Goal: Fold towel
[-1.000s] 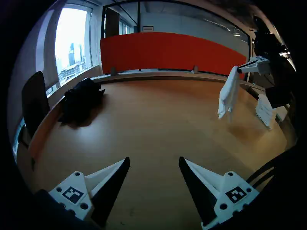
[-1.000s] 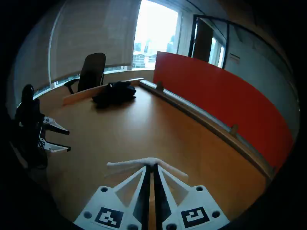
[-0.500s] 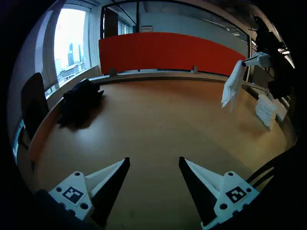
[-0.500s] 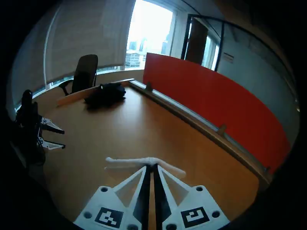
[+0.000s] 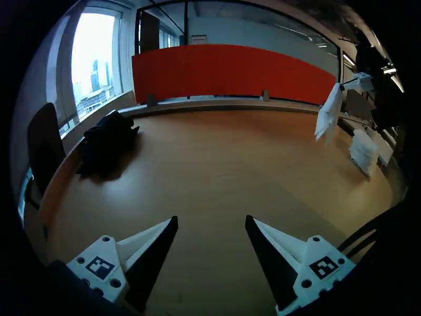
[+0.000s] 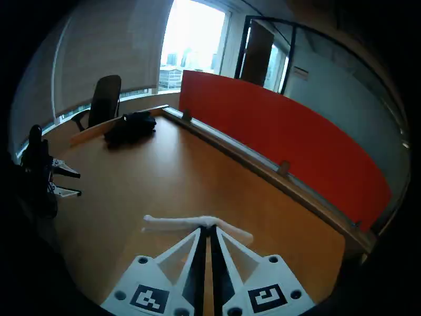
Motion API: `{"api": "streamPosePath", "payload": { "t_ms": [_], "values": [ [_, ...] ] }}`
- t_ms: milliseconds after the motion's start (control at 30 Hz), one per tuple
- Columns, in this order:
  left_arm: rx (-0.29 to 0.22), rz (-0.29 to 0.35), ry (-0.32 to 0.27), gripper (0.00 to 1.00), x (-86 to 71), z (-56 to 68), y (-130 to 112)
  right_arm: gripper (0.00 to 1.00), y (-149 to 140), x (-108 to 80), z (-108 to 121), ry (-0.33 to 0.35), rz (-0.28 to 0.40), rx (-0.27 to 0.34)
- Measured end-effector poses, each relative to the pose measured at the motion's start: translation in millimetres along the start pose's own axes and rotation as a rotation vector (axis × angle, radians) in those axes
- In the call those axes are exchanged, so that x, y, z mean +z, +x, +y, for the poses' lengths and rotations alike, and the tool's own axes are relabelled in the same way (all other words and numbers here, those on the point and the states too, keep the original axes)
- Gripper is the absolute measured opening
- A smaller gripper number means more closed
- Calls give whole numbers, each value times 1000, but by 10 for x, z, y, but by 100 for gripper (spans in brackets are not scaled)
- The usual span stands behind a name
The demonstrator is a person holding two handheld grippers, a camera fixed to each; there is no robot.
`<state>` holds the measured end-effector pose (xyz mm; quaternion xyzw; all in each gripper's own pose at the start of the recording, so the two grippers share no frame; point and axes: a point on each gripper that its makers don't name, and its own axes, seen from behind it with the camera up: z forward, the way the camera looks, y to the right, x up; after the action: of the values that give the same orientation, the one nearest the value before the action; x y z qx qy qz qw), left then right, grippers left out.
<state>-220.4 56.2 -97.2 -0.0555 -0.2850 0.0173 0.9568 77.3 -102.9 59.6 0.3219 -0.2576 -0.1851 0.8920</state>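
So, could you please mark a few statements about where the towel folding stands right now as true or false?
1. The right gripper is shut on a white towel. True.
2. The left gripper also grips the towel. False: it is open and holds nothing.
3. The towel lies flat on the table. False: in the left gripper view it hangs in the air from the right gripper.
4. A dark bundle lies on the table. True.
5. The partition along the table's far edge is blue. False: it is red.

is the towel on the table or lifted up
Lifted: the towel hangs bunched from the shut right gripper, above the table.
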Motion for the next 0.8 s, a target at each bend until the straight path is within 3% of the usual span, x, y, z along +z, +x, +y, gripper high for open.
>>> {"api": "streamPosePath", "payload": {
  "t_ms": [800],
  "values": [
    [22, -10, -6, 95, 10, 59, 31, 5, -308, -618, 1221, -173, -35, 70]
  ]
}}
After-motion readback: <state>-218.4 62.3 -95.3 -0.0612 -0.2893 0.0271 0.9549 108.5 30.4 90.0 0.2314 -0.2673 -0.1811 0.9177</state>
